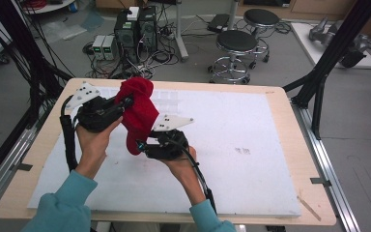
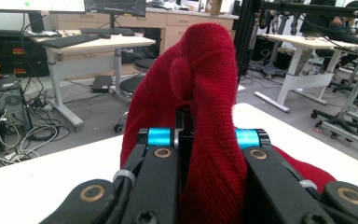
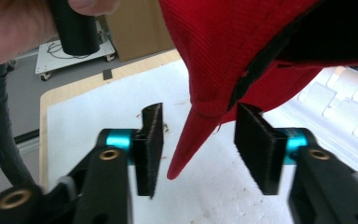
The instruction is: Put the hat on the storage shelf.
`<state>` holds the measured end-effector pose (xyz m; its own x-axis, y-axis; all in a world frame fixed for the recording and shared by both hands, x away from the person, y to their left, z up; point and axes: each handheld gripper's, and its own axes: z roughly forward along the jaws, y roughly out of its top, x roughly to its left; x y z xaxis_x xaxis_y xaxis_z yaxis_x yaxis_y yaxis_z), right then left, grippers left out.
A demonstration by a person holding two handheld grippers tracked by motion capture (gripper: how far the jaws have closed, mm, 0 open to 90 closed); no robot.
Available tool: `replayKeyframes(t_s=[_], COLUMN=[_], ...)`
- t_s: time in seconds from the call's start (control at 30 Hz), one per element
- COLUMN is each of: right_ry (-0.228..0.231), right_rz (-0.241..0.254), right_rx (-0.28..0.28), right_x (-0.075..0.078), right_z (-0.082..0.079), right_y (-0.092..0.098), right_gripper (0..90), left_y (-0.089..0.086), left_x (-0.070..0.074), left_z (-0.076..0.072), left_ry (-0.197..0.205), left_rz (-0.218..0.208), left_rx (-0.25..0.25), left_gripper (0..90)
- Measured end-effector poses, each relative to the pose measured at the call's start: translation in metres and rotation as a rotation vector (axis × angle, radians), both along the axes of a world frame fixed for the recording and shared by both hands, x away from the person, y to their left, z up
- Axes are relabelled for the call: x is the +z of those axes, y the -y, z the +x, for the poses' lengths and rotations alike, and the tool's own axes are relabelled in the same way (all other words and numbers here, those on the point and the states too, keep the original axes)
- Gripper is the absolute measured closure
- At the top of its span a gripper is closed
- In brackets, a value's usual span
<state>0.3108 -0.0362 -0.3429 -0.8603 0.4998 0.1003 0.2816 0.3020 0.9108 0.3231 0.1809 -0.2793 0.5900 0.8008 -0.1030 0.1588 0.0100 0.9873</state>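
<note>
Right gripper view: red cloth corner hangs between fingers, untouched.

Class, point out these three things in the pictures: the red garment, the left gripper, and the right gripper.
red garment (image 1: 139,113), high view, middle of the hanging fabric.
left gripper (image 2: 200,140), left gripper view, between its fingertips, shut on fabric.
right gripper (image 3: 200,135), right gripper view, gap between fingertips.

**A:** Where does everything sit?

**B:** A knitted cloth hangs above the bench, left of its middle. The left hand-held gripper is at the cloth's upper left, with cloth between its jaws.

**A:** And the other one?

**B:** The right hand-held gripper is below and nearer the person, with the cloth's lowest tip between its jaws. Stools and computers stand on the floor behind the bench.
</note>
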Motion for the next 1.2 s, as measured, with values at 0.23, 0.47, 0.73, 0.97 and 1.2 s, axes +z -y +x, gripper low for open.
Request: replayKeyframes(t_s=[0.23, 0.47, 0.73, 0.97, 1.2], right_ry=[-0.037, -0.061, -0.086, -0.093, -0.084], right_rz=[0.004, 0.011, 0.02, 0.023, 0.008], right_rx=[-0.005, 0.006, 0.001, -0.005, -0.013], right_x=[-0.0024, -0.0046, -0.0049, -0.0035, -0.0022], right_z=[0.0032, 0.0052, 0.0078, 0.0076, 0.0083], right_y=[0.0002, -0.0017, 0.0015, 0.0036, 0.0067], right_gripper=[64.8, 81.5, 85.0, 85.6, 85.8], left_y=[-0.0005, -0.0012, -0.0041, -0.0046, -0.0077], left_x=[0.0001, -0.0015, -0.004, -0.0042, -0.0042], left_z=[0.0005, 0.0003, 0.0009, 0.0008, 0.001], left_ry=[0.006, 0.012, 0.013, 0.017, 0.022], left_rz=[-0.006, -0.007, -0.004, 0.005, 0.0], left_rx=[0.009, 0.01, 0.009, 0.0, -0.027], left_gripper=[84.4, 84.4, 84.4, 84.1, 74.0])
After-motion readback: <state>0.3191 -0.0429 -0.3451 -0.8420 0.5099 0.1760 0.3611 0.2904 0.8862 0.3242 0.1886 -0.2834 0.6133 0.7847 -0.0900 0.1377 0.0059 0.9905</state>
